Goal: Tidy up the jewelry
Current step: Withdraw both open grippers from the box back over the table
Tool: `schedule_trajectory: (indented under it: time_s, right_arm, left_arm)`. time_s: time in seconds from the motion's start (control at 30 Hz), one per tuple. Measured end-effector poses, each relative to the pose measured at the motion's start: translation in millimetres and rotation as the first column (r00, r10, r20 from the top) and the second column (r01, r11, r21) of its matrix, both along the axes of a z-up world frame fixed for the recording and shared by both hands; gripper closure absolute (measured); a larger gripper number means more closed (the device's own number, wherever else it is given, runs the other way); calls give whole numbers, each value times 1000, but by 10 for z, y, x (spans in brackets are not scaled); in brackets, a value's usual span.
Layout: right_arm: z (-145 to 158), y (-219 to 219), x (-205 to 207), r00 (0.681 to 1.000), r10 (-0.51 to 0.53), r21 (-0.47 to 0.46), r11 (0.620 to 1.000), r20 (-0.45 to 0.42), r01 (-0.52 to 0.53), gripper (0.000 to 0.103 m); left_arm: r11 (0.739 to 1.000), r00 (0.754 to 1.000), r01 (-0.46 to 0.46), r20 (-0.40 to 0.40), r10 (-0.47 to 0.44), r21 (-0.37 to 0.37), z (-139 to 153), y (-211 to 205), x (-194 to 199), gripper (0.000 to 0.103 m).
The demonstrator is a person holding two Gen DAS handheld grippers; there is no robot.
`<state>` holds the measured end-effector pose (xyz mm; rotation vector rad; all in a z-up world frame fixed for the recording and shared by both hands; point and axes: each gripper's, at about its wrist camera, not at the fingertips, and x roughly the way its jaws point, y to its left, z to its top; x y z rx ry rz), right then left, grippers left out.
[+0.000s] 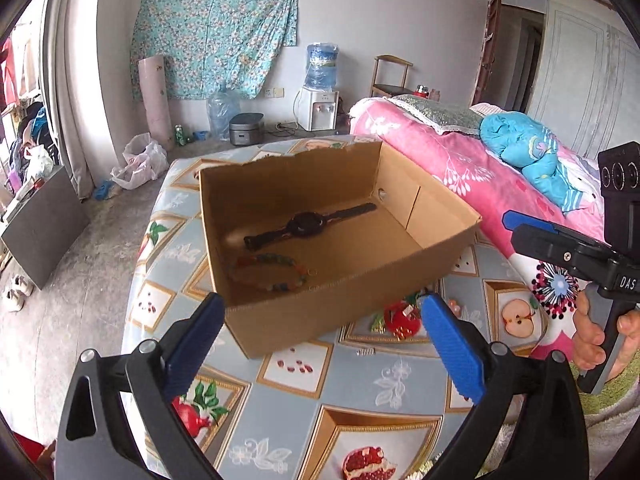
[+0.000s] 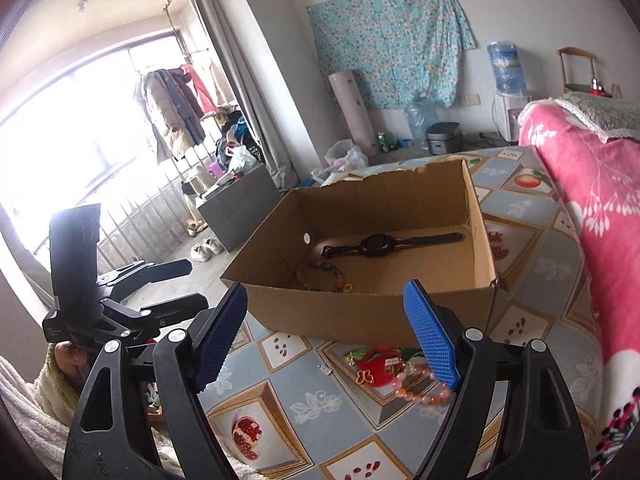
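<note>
An open cardboard box [image 1: 256, 320] [image 2: 360, 308] stands on the patterned table. Inside lie a black watch [image 1: 306, 224] [image 2: 376, 245], a multicoloured bead bracelet [image 1: 268, 272] [image 2: 324, 274] and a small gold ring [image 2: 346, 288]. In front of the box on the table lie a pink bead bracelet [image 2: 420, 390], gold earrings [image 2: 366, 378] and a small silver piece [image 1: 366, 352] [image 2: 325, 369]. My left gripper [image 1: 320, 344] is open and empty, just before the box. My right gripper [image 2: 326, 340] is open and empty, above the loose jewelry; it also shows in the left wrist view [image 1: 520, 224].
The table wears a fruit-patterned blue cloth [image 1: 360, 392] [image 2: 304, 400]. A bed with a pink floral quilt [image 1: 460, 160] [image 2: 592, 184] borders the table on the right. The floor drops off to the left, with a dark cabinet [image 1: 44, 220].
</note>
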<state>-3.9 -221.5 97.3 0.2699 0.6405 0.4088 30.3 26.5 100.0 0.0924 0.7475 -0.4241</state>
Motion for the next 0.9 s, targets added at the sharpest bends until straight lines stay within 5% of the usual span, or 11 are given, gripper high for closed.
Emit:
schedule_trajectory:
  time_s: [0.9]
  right_arm:
    - [-180,58,-207,997,-51,-11,999,-50,51,20]
  left_arm:
    - [997,996,-76,-52,75,-16,-230,187,-139,6]
